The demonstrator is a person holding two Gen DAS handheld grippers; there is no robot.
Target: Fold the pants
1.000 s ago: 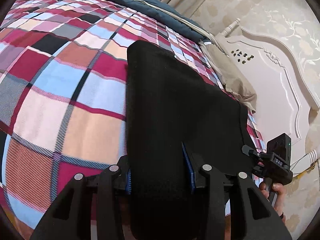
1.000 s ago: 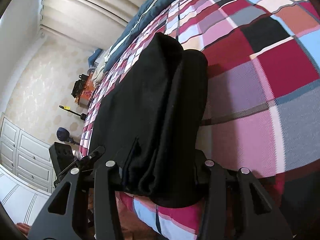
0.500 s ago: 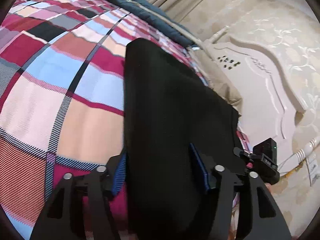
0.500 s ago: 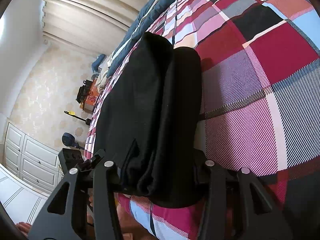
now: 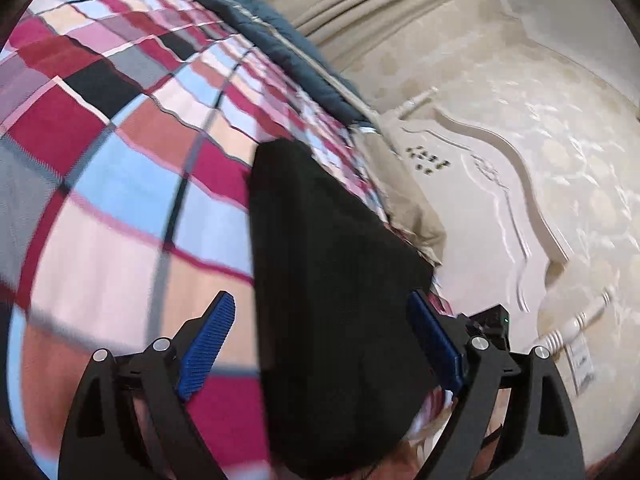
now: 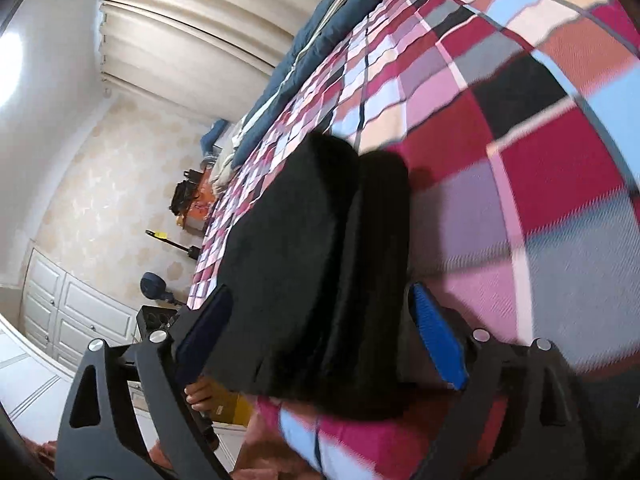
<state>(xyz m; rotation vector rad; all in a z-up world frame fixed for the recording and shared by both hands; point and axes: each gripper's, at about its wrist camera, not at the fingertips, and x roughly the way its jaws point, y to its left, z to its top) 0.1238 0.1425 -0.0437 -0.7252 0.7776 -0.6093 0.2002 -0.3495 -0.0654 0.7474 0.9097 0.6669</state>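
Observation:
Black pants, folded into a long thick stack, lie on the checked bedspread near the bed's edge. In the left wrist view my left gripper straddles the near end of the stack. Its jaws are opening, and the blue pads stand off the cloth. From the other end, the right wrist view shows the pants as two layered rolls. My right gripper has its jaws opening around them, and its pads are not pressing. The pants rest on the bed, free of both grippers.
A dark blue quilt lies along the far side of the bed, below beige curtains. A beige pillow and the white carved headboard are at the right. White cabinets, a fan and an orange nightstand stand past the foot.
Both grippers were shut on the ends of the folded pants and have opened wide, letting the cloth go. Both have drawn back a little, and the left view has swung.

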